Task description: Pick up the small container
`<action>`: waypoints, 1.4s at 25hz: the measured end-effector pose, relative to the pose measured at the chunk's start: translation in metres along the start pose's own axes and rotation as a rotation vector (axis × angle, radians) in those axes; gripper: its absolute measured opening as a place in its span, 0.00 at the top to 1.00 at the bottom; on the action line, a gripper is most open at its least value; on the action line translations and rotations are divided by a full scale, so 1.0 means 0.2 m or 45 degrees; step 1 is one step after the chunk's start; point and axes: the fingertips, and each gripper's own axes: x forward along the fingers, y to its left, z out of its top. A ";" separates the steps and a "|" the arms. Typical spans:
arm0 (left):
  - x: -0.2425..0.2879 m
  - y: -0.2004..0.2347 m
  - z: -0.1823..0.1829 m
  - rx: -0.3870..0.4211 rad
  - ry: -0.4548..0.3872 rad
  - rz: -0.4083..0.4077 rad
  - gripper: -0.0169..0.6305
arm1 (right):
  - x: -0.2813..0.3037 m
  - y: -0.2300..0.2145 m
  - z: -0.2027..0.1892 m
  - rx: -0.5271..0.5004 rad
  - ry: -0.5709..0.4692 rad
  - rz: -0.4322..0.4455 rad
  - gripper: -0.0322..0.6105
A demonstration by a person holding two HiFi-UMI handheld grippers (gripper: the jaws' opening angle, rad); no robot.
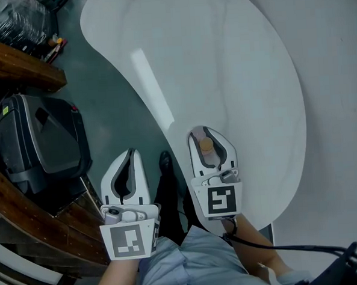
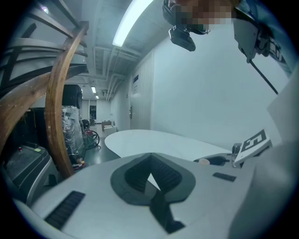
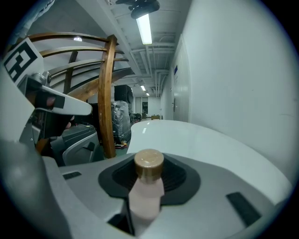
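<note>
The small container (image 1: 207,147) is a pale pink bottle with a brown cap. It stands upright between the jaws of my right gripper (image 1: 206,135), at the near edge of the white curved table (image 1: 240,69). In the right gripper view the bottle (image 3: 147,186) fills the gap between the dark pads (image 3: 175,177), which press on its sides, so the right gripper (image 3: 149,163) is shut on it. My left gripper (image 1: 129,155) hangs beside the table over the floor with its jaws together and nothing in them. The left gripper view shows the same, with the left gripper (image 2: 150,161) closed.
A grey machine (image 1: 40,141) and wooden rails (image 1: 17,61) stand to the left of the table. A curved wooden post (image 3: 108,93) rises left of the table in the right gripper view. The person's shoe (image 1: 165,162) is on the dark floor between the grippers.
</note>
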 end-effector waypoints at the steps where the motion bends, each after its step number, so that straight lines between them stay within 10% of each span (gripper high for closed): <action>1: 0.00 0.00 0.01 0.001 -0.008 0.002 0.97 | 0.00 0.00 -0.01 -0.006 0.011 0.003 0.77; 8: -0.05 -0.03 0.09 -0.046 -0.049 0.014 0.97 | -0.03 0.01 -0.05 0.033 0.084 0.016 0.78; 35: -0.34 -0.39 0.79 0.012 -0.488 -0.033 0.97 | -0.61 -0.19 0.94 -0.019 -0.309 -0.019 0.78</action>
